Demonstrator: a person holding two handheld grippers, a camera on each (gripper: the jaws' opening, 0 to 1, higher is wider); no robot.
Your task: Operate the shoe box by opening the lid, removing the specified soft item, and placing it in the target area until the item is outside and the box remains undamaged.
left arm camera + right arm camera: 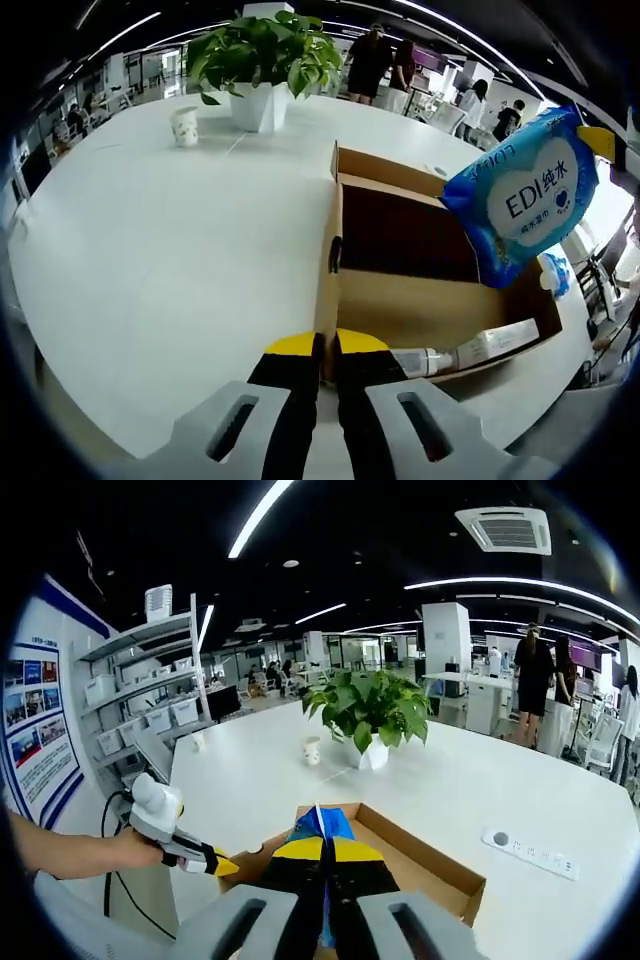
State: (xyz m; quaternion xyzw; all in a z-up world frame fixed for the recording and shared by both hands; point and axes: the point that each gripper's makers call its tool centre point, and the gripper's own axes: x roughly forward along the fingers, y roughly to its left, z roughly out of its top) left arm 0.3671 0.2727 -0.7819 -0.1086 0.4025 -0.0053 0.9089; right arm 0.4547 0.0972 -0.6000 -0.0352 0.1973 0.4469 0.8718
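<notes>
Both grippers (326,350) (325,852) have grey bodies, black yellow-tipped jaws.

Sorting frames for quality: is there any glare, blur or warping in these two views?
Left gripper view: the white table washes out under ceiling light, its edge bows with fisheye, and the wipes pack print stays legible. Right gripper view: the ceiling is dark with bright light strips, the plant is sharp, and the wipes pack in the right gripper is close and soft.
</notes>
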